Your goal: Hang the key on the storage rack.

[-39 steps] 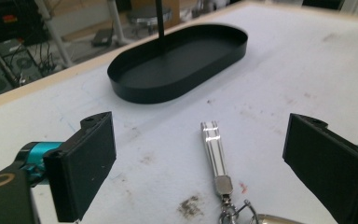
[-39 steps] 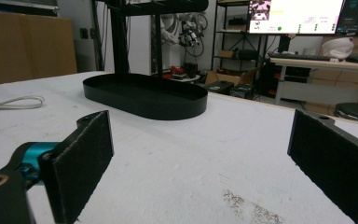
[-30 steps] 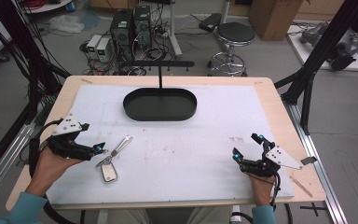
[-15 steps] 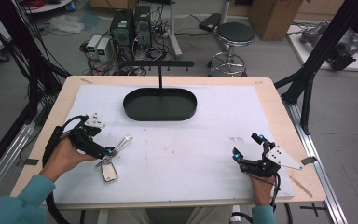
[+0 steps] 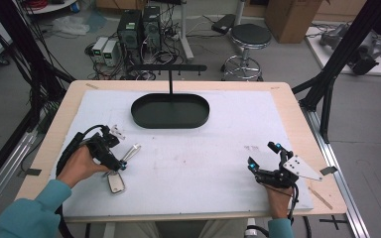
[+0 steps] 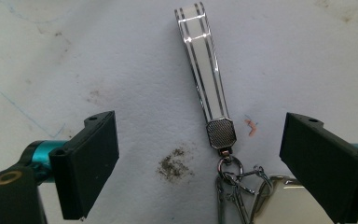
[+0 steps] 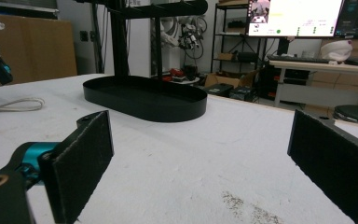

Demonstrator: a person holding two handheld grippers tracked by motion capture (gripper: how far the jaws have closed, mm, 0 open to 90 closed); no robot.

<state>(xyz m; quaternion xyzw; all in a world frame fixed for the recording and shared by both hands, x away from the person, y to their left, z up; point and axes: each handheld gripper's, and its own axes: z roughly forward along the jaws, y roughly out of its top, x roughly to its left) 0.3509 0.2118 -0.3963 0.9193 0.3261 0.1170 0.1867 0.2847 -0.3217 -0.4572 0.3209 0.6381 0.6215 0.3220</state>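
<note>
While the left hand-held gripper (image 6: 200,163) hangs wide open over the keychain (image 6: 209,93) at lower left, the right hand-held gripper (image 5: 264,157) rests lower right, gaping and empty.

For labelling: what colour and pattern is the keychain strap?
White strap with thin dark lengthwise stripes; clearest in the left gripper view.

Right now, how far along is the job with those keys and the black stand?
Early stage, I'd judge. Nothing looks done: the keychain lies flat on the white mat, and the tray of the black stand looks bare. In hand: the left gripper hovers open over the keychain, jaws either side of its strap. Left: gripping, lifting, probably hanging it. The right gripper rests open, idle.
</note>
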